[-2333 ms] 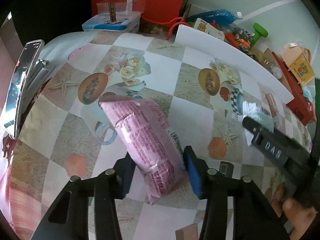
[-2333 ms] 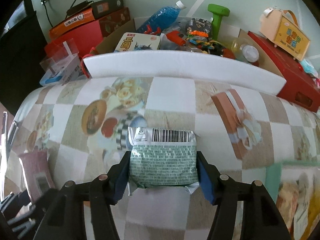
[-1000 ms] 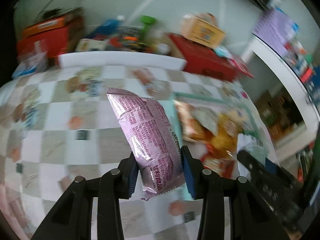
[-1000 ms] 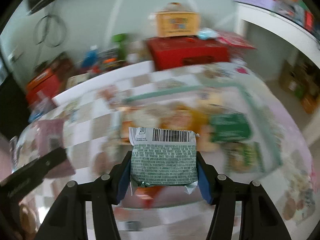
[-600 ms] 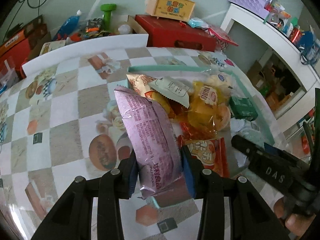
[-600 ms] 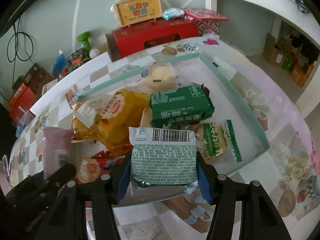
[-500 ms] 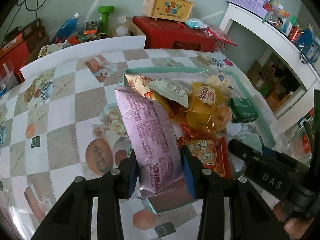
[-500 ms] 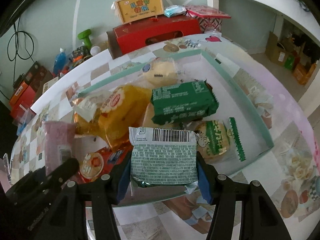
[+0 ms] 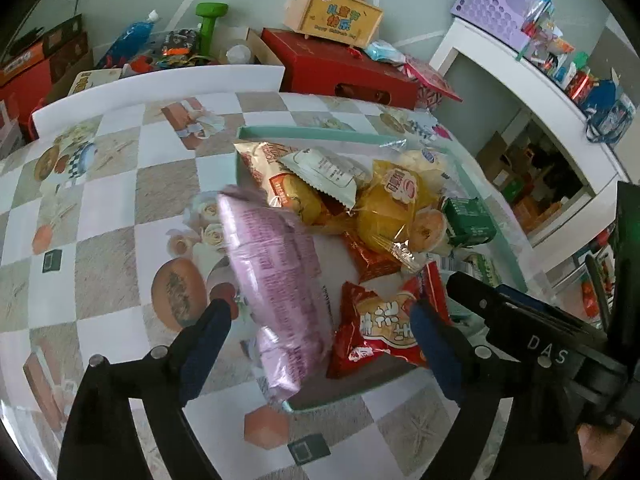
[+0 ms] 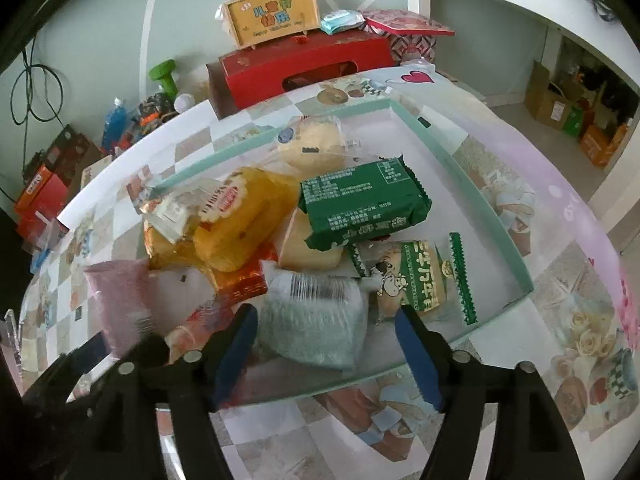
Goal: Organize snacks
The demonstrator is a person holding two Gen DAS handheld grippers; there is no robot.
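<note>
Fingers of the left gripper (image 9: 318, 334) were opening, the pink packet (image 9: 278, 284) freed lengthwise over the tray's (image 9: 304, 133) near corner; the right gripper (image 10: 326, 346) was opening too, green packet (image 10: 316, 320) loose, barcode end away.

Your left gripper (image 9: 318, 322) consists of two black arms tipped with dark blue pads (image 9: 204, 346), each arm carrying silver pivot screws. Your right gripper (image 10: 326, 354) is built identically: black linkage, blue pads (image 10: 418, 354), round metal fasteners. Seen from the left wrist, its black body bears white "DAS" lettering.
</note>
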